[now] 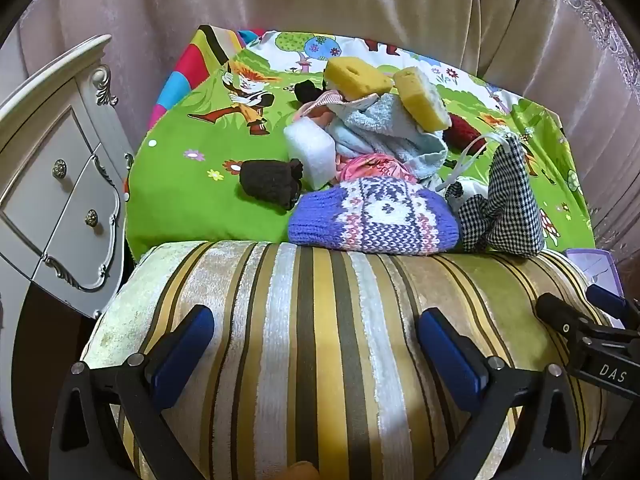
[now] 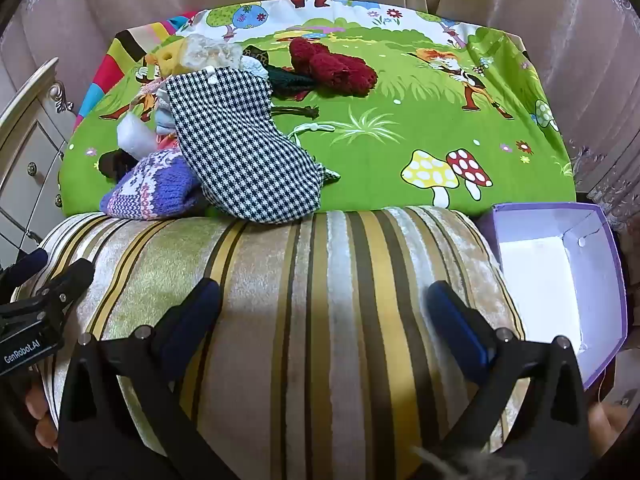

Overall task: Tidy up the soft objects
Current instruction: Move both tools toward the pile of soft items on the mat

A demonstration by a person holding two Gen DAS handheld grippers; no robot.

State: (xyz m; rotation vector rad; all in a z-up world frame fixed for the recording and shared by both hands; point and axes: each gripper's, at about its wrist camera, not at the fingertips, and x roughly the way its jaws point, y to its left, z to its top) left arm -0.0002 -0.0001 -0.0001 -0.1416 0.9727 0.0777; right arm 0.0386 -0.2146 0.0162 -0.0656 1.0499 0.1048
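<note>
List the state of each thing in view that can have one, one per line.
left gripper: open, empty
right gripper: open, empty
purple box: open, empty
houndstooth pouch: slumped against the pile
yellow sponges: on top of the pile
dresser drawers: shut

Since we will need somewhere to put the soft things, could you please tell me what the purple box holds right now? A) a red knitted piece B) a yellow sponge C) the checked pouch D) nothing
D: in the right wrist view the purple box shows only its bare white floor, with nothing lying inside.
</note>
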